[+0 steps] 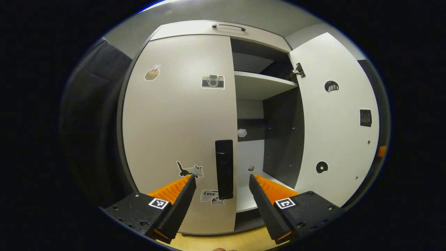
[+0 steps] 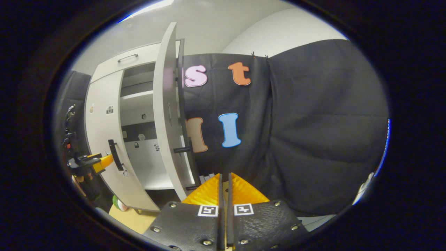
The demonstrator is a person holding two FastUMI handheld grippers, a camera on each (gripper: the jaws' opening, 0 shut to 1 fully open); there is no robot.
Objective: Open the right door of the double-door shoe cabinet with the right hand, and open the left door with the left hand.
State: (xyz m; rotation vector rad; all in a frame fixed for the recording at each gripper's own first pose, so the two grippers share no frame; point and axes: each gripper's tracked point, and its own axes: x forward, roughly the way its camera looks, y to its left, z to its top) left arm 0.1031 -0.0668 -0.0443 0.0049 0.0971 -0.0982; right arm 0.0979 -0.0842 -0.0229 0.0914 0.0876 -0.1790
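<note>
Left gripper view is showing the left gripper [image 1: 221, 183] spread wide around the left door's handle [image 1: 224, 169]; right door [image 1: 336, 118] standing open, right gripper [image 2: 224, 183] closed, empty.

Left gripper [image 1: 221, 181]: fingers spread wide apart, pointing forward and level (seen from the side, farther off, in the right gripper view [image 2: 99, 161]). Right gripper [image 2: 224, 181]: fingers closed together, nothing between them.

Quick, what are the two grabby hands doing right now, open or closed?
Left gripper: open, fingers either side of the left door handle, not gripping it.
Right gripper: closed, holding nothing, away from the opened right door.
</note>
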